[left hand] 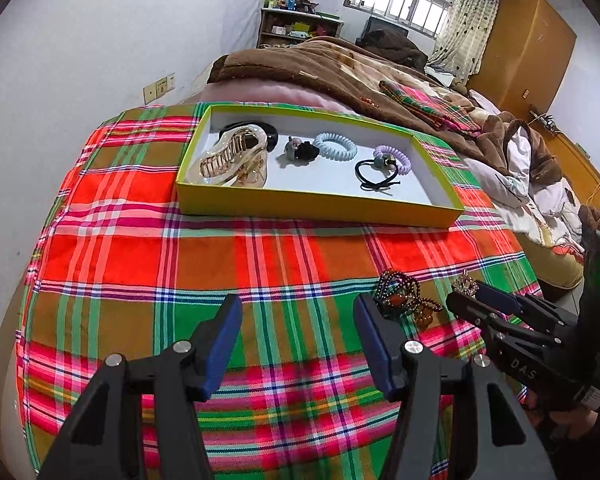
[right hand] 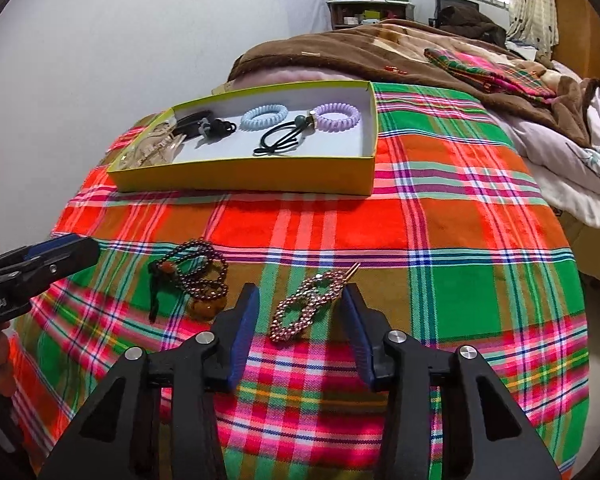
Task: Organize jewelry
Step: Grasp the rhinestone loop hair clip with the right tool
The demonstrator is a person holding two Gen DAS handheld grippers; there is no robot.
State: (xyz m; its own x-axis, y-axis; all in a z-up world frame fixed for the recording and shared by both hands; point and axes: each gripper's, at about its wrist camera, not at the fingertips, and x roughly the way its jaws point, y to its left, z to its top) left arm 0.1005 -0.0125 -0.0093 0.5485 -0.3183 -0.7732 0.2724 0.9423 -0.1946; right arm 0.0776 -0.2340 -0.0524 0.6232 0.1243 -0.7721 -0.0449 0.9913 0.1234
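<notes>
jewelry is mostly sorted: the yellow tray [right hand: 260, 178] on the bed's plaid cloth [right hand: 440, 220] already holds a claw clip [left hand: 236, 156], coil ties and hair elastics; a beaded bracelet [right hand: 200, 276] and rhinestone hair clip [right hand: 310, 304] remain outside; right tongs [right hand: 300, 312] straddle the hair clip, not gripping; left tongs [left hand: 298, 320] wide, empty.

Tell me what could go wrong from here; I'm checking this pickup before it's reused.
The right gripper straddles the hair clip without pressing it; flat on soft cloth, the clip may slip or tilt. The bracelet lies close by, so either gripper could snag it. The left gripper hangs open just beside those beads.
</notes>
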